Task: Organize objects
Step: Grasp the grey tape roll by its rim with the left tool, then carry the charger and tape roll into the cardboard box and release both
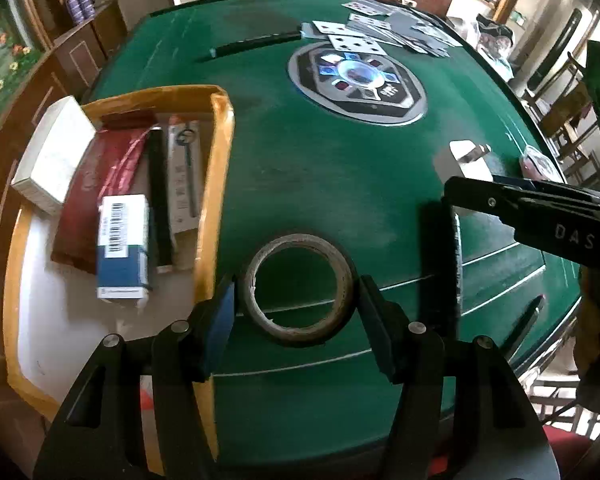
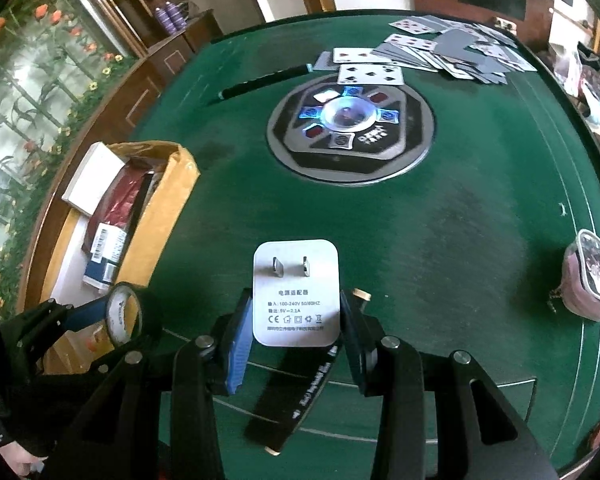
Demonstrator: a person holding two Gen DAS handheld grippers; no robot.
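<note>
Clamped between the blue pads of my left claw (image 1: 296,306) was a roll of tape (image 1: 298,288), gripped across its sides with its hole facing the camera and the green worktop (image 1: 320,168) visible through it. My right claw (image 2: 296,320) was closed on a white power adapter (image 2: 296,292), pads on its two side edges, its two metal prongs and printed label turned toward the lens. Below the adapter a flat black strip with white lettering (image 2: 296,396) lay on the felt, and I could not tell what it was.

Just left of the tape stood a cardboard box (image 1: 216,184) with yellow-taped rims at the worktop's edge. Inside it lay a blue-and-white carton with a barcode (image 1: 122,246), a dark red packet (image 1: 96,192), a long black item (image 1: 160,200) and a grey packaged tool (image 1: 186,172), while a white box (image 1: 54,156) rested on the far left rim.

Further out, a round control panel with lit blue buttons (image 2: 350,124) sat in the middle of the felt. Beyond it lay a black pen (image 2: 264,82) and a scatter of playing cards (image 2: 440,56). Well to the right, near the edge, sat a small pink pouch (image 2: 590,276).
</note>
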